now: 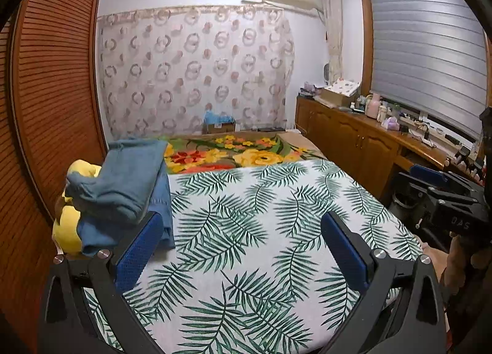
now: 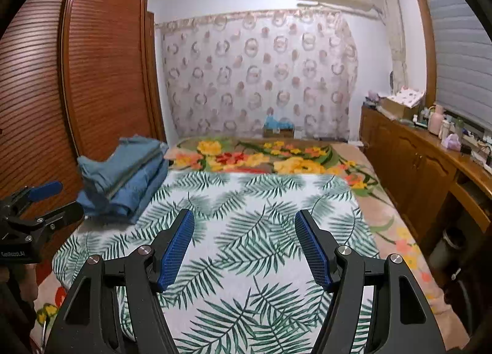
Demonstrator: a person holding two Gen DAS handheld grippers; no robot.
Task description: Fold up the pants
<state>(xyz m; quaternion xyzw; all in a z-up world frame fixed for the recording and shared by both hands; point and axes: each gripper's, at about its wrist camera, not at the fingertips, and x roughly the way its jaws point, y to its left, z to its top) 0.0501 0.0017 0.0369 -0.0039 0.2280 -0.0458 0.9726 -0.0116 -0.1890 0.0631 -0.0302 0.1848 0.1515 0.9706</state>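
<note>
the right gripper (image 2: pixel 244 243) with black arms and blue ridged pads has its jaws wide apart, and nothing is between them. under it lies a white sheet with green fern leaves (image 2: pixel 261 231) on the bed. a stack of folded blue pants (image 2: pixel 123 178) sits at the sheet's far left corner. the left gripper (image 2: pixel 55 200) pokes in at the left edge, near the stack. beyond the sheet is a flowery blanket (image 2: pixel 261 157).

We see leaf-print sheet (image 2: pixel 246 231) bare ahead, free passage. Stacked blue pants (image 2: pixel 123 175) block far left corner, wardrobe (image 2: pixel 101 77) seemingly close behind. Cabinet (image 2: pixel 415 163) bounds right side.
</note>
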